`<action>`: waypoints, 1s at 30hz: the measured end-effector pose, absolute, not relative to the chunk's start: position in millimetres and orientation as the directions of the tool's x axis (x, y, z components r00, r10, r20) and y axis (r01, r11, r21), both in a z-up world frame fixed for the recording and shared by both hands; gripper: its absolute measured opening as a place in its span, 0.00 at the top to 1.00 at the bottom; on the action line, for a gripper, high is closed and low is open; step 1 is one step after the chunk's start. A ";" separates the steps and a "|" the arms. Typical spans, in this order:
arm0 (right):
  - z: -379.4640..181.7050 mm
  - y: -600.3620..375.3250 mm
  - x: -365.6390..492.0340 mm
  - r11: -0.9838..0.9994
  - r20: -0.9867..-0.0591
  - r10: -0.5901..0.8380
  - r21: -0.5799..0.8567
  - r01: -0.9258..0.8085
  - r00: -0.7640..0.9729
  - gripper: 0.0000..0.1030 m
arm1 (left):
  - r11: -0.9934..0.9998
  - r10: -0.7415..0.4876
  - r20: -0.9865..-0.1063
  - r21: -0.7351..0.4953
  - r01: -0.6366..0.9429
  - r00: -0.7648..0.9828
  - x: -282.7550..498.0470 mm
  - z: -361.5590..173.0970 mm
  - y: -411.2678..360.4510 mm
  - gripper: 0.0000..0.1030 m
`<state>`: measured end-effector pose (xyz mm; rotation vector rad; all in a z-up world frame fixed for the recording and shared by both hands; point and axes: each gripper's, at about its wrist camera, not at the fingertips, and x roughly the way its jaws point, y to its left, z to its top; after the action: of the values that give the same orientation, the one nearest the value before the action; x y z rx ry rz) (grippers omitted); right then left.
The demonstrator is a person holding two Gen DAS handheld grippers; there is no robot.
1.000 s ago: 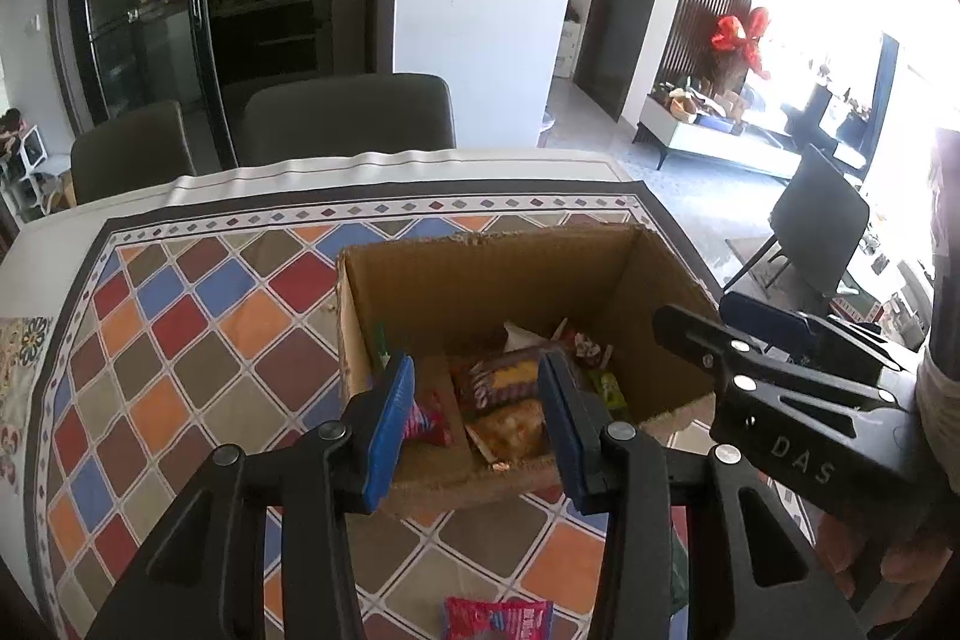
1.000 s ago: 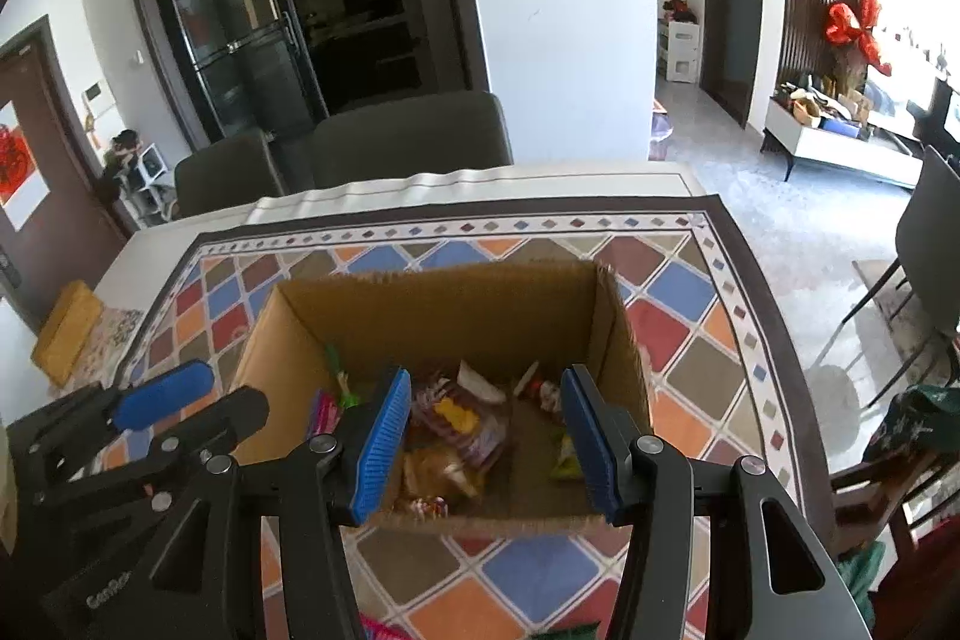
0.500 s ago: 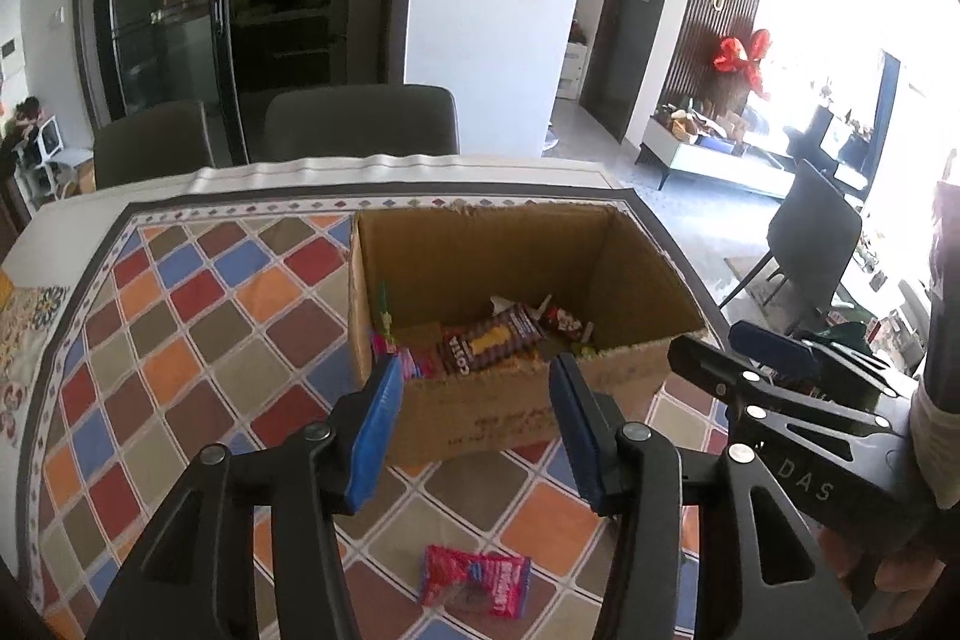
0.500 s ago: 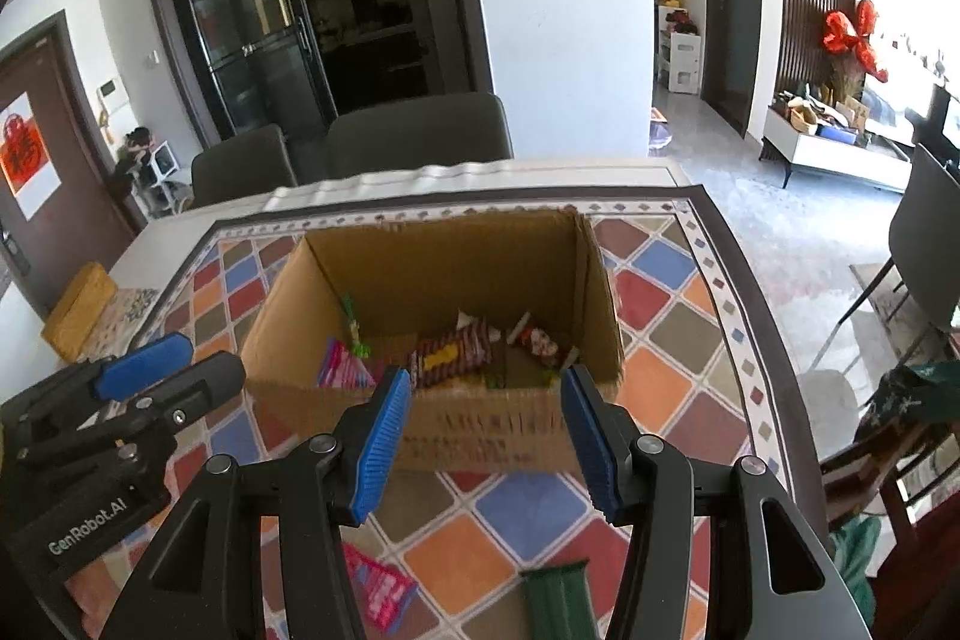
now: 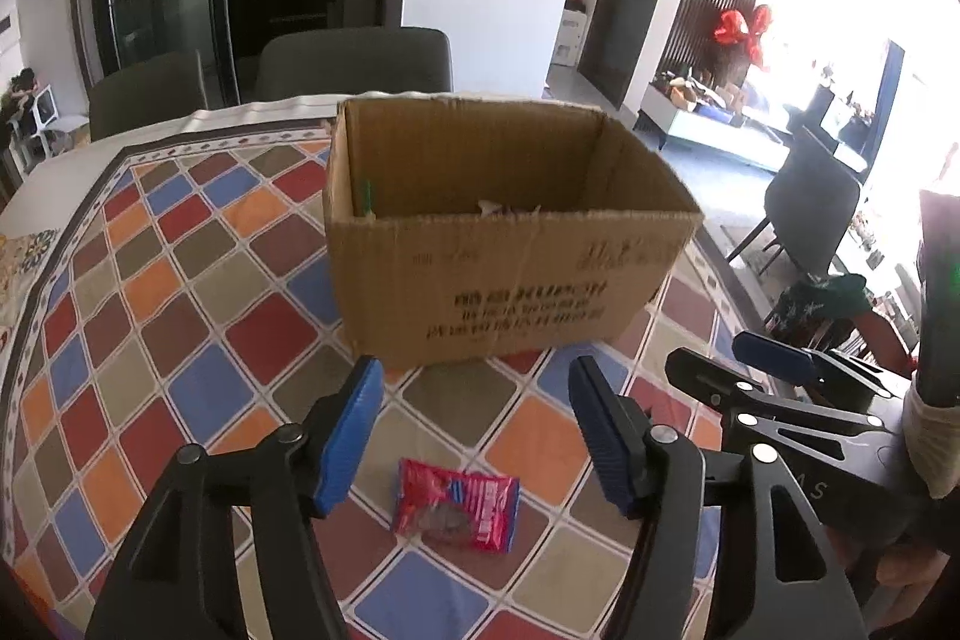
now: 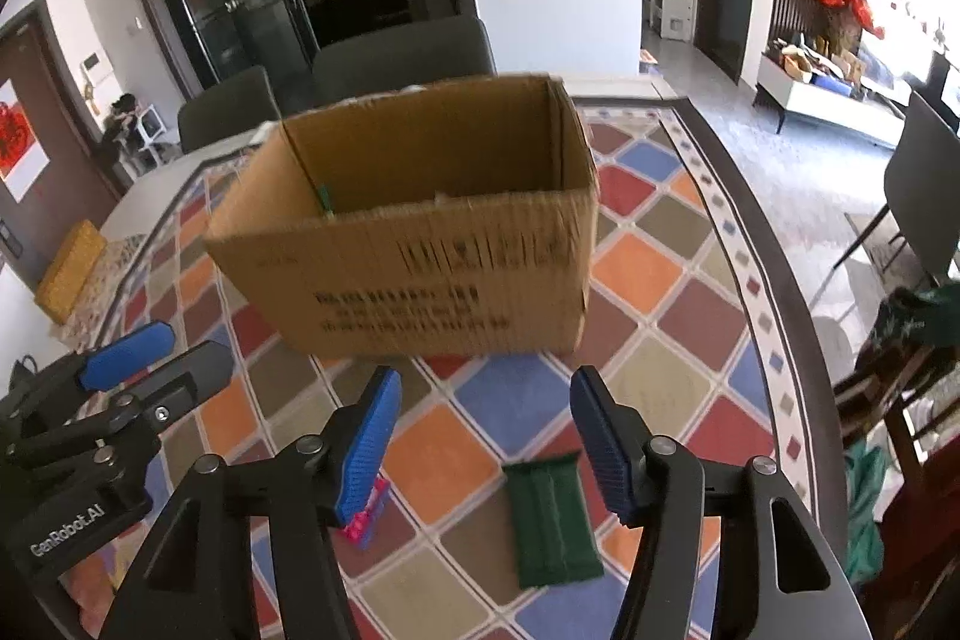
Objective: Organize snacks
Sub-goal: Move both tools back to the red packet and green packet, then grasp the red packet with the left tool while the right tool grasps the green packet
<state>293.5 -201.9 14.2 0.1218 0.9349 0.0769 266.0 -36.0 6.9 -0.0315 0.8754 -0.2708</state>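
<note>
An open cardboard box [image 5: 510, 274] stands on the checked tablecloth; it also shows in the right wrist view [image 6: 420, 274], and only snack tips show above its near wall. A red snack packet [image 5: 456, 505] lies flat on the cloth in front of the box, between and just beyond my open, empty left gripper [image 5: 474, 436]. Its pink edge [image 6: 363, 520] peeks out by the right gripper's left finger. A dark green packet [image 6: 552, 520] lies on the cloth under my open, empty right gripper [image 6: 483, 439].
The checked cloth [image 5: 180, 292] covers the table. Dark chairs [image 5: 354, 58] stand behind the far edge. The table's right edge [image 6: 798, 304] drops to the floor, with a chair [image 6: 924, 196] beyond. A yellow object [image 6: 69, 268] lies at far left.
Both grippers have pulled back and down from over the box toward the table's near side. The box interior is now mostly hidden, and the red and green packets have come into view.
</note>
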 end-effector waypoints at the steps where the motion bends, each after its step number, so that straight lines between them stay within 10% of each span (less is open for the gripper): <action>1: 11.4 -202.7 291.3 0.991 -0.801 0.117 0.136 -0.011 0.588 0.39 | 0.964 -0.252 -0.756 -0.139 0.228 0.604 263.2 4.4 -36.7 0.35; 30: -74.7 -202.6 258.1 0.999 -0.911 0.043 0.043 -0.011 0.410 0.30 | 0.936 -0.232 -0.879 -0.085 0.340 0.417 248.5 -93.8 -46.1 0.14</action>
<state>258.1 -202.6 -74.7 0.0316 1.1483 0.0340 248.5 -46.1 -93.8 0.1122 1.0834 -0.3599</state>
